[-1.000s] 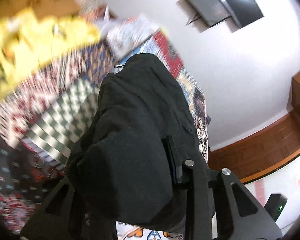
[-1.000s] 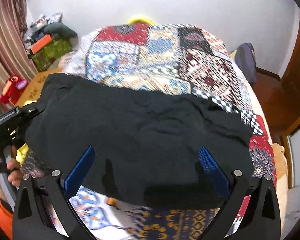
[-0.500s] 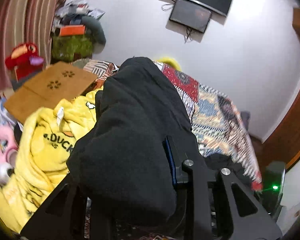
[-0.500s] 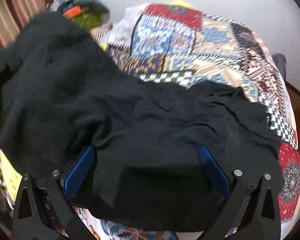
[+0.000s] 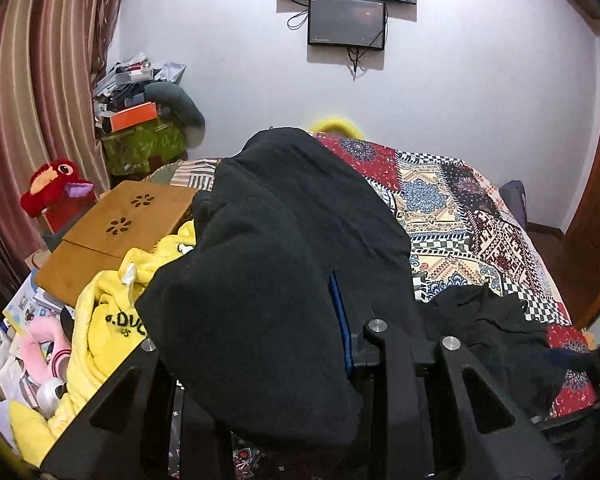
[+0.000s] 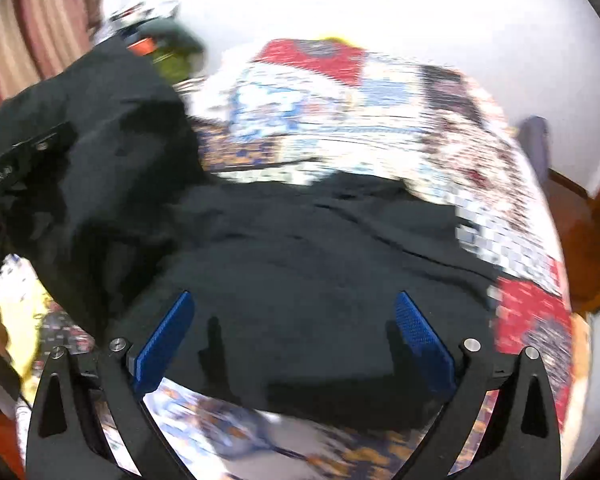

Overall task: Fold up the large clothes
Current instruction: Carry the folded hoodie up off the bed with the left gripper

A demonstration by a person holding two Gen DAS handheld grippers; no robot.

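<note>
A large black garment (image 6: 320,248) lies spread across the near part of the patchwork bed (image 6: 340,92). Its left part is lifted off the bed and hangs in thick folds (image 5: 284,248) over my left gripper (image 5: 252,320), which is shut on the cloth. One blue pad (image 5: 339,312) shows against the fabric; the other finger is hidden under it. In the blurred right wrist view my right gripper (image 6: 294,324) hovers just above the garment's near edge, open, both blue pads (image 6: 164,344) apart with nothing pinched. The left gripper's body (image 6: 16,160) appears there at the left edge.
A yellow fleece garment (image 5: 112,320) and a wooden lap tray (image 5: 112,232) lie left of the bed. Beside them are a red plush toy (image 5: 56,188), a pink item (image 5: 44,352) and piled boxes (image 5: 140,136). Screens (image 5: 346,20) hang on the far wall. A wooden door (image 5: 596,200) is at the right.
My left gripper has risen and rolled upright, carrying the garment's left part up off the bed. The right gripper's view has shifted and blurred; its jaws stayed open.
</note>
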